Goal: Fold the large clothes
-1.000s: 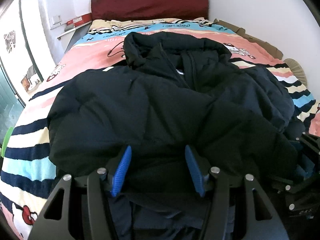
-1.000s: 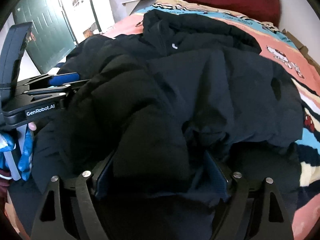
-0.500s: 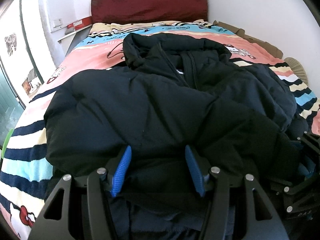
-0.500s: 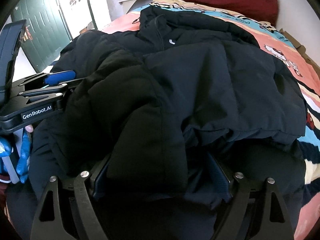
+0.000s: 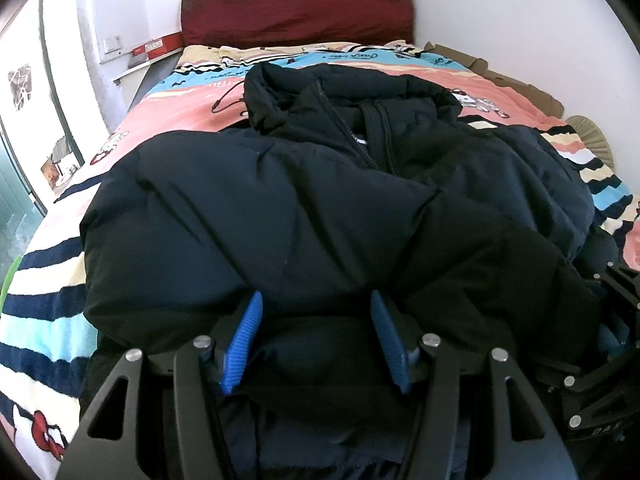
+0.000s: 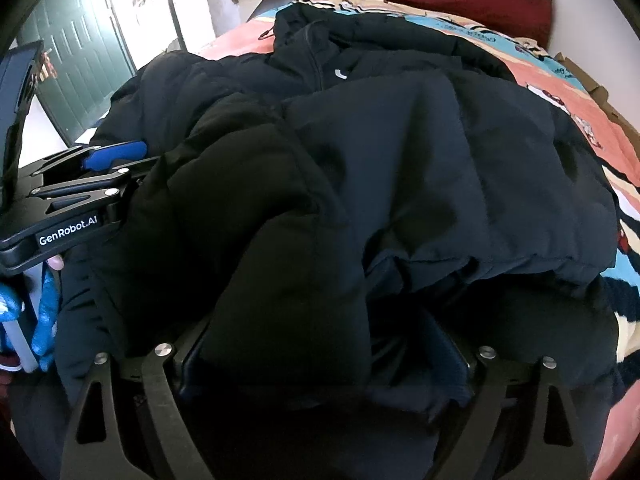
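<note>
Two claws work at the near hem of a black puffer jacket (image 5: pixel 304 216), which fills the middle of both frames, spread over a striped cartoon bedspread (image 5: pixel 44 292) with its hood toward the maroon headboard (image 5: pixel 296 10). Our left claw (image 5: pixel 316 332) pinches a bulging fold between its blue pads. Our right claw (image 6: pixel 320 360) is opening, fabric bunched between its wide jaws.

Dark puffer jacket (image 5: pixel 280 216) on striped bed (image 5: pixel 44 304)
</note>
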Action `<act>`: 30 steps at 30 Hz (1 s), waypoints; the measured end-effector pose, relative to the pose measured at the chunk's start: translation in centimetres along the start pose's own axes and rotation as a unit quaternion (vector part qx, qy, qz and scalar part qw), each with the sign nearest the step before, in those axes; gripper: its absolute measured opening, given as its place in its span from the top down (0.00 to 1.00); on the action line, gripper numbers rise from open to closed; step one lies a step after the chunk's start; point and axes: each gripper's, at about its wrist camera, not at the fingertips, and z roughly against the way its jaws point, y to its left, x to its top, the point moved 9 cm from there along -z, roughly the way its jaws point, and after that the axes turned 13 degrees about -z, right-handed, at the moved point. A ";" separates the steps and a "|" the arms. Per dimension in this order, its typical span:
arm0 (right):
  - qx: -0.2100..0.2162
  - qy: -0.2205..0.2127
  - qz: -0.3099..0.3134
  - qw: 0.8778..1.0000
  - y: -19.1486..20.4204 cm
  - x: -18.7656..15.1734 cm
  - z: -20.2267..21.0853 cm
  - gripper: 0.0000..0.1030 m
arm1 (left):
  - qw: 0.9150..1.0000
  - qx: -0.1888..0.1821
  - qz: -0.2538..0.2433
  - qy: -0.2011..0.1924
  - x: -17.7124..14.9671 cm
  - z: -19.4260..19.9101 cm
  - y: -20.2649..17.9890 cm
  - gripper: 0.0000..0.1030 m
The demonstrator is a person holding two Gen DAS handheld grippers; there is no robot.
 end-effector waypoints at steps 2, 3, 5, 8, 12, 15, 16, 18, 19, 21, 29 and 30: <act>0.002 0.004 -0.002 1.000 0.0 -0.1 0.0 0.12 | 1.000 0.001 0.000 0.000 0.0 0.0 0.0 0.46; 0.002 0.006 -0.003 1.000 0.0 -0.1 0.0 0.12 | 1.000 0.002 0.002 0.001 0.0 -0.1 0.1 0.46; 0.002 0.007 -0.004 1.000 0.0 -0.2 0.0 0.11 | 1.000 0.006 0.003 0.002 -0.1 0.0 0.1 0.43; 0.010 0.009 -0.005 1.000 0.0 -0.2 0.2 0.11 | 1.000 0.009 0.008 0.004 -0.2 -0.1 0.3 0.40; 0.025 0.014 -0.006 1.000 -0.1 -0.1 0.7 0.11 | 1.000 0.001 0.015 0.008 -0.2 0.0 0.6 0.39; 0.048 0.014 -0.003 0.999 -0.4 0.0 2.1 0.11 | 1.000 -0.008 0.017 0.009 -0.1 0.5 0.8 0.39; 0.054 0.015 -0.001 0.998 -0.5 0.0 2.5 0.11 | 1.000 -0.012 0.018 0.010 0.0 0.8 0.9 0.39; 0.060 0.015 0.002 0.998 -0.6 0.0 2.9 0.11 | 1.000 -0.018 0.017 0.013 0.3 1.5 1.2 0.40; 0.067 0.014 0.005 0.998 -0.6 0.1 3.4 0.11 | 1.000 -0.018 0.013 0.013 0.6 1.9 1.5 0.40; 0.079 0.007 0.016 0.997 -1.1 0.7 4.8 0.11 | 1.000 -0.016 0.004 0.012 1.8 2.8 2.4 0.40; 0.093 -0.061 0.008 0.994 -5.6 9.1 8.5 0.11 | 0.998 -0.054 0.028 0.000 10.9 2.9 9.6 0.39; 0.091 -0.070 0.005 0.993 -6.3 10.5 8.7 0.11 | 0.998 -0.056 0.031 -0.003 12.5 2.3 10.7 0.39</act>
